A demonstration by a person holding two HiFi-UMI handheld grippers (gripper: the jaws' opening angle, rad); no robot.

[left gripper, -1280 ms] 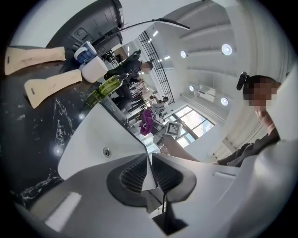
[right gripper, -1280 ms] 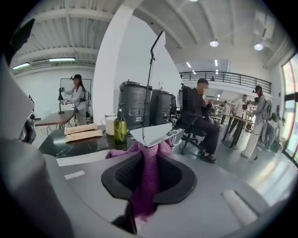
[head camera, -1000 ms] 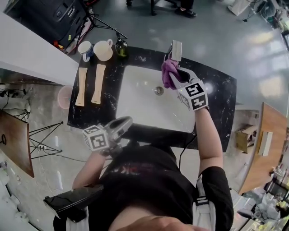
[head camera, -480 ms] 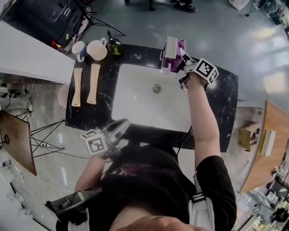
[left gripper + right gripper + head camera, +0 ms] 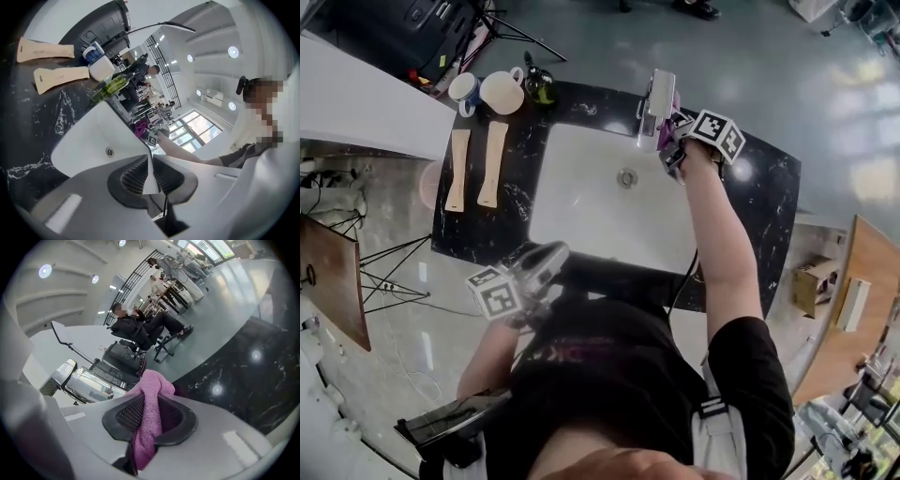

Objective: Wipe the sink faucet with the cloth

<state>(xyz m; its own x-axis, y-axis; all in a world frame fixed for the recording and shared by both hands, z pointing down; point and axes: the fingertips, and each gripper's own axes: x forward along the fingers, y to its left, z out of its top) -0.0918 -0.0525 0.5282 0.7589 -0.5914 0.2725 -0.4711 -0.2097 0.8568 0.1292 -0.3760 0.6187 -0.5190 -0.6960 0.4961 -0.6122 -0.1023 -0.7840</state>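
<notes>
L jaws (image 5: 555, 253) sit nearest me, low at the front rim of the sink (image 5: 581, 220). They're closed on nothing, pads (image 5: 165, 177) meeting w/ only a sliver of white basin showing between. No job for them in this step, so best parked here, off the basin and out of the R arm's way.

Across the basin, past the drain (image 5: 626, 177), the R jaws (image 5: 672, 141) are clamped on the purple cloth (image 5: 677, 105). In the R gripper view the fold runs down between the pads and a wad (image 5: 152, 383) pokes out past the tips. That wad is the working face, so I should lead w/ it, not w/ the plastic.

The faucet (image 5: 657, 98) stands at the sink's back edge on the black tabletop (image 5: 759, 206). The cloth is at its R side, touching or just beside; can't tell which. From the R gripper view the chrome (image 5: 86, 380) lies left of the wad.

To do it well, I think:
- press the wad onto the chrome w/ light, steady pressure
- stroke along the body, then roll the wrist to reach the other faces
- don't loosen the grip, or the cloth slips into the basin
</notes>
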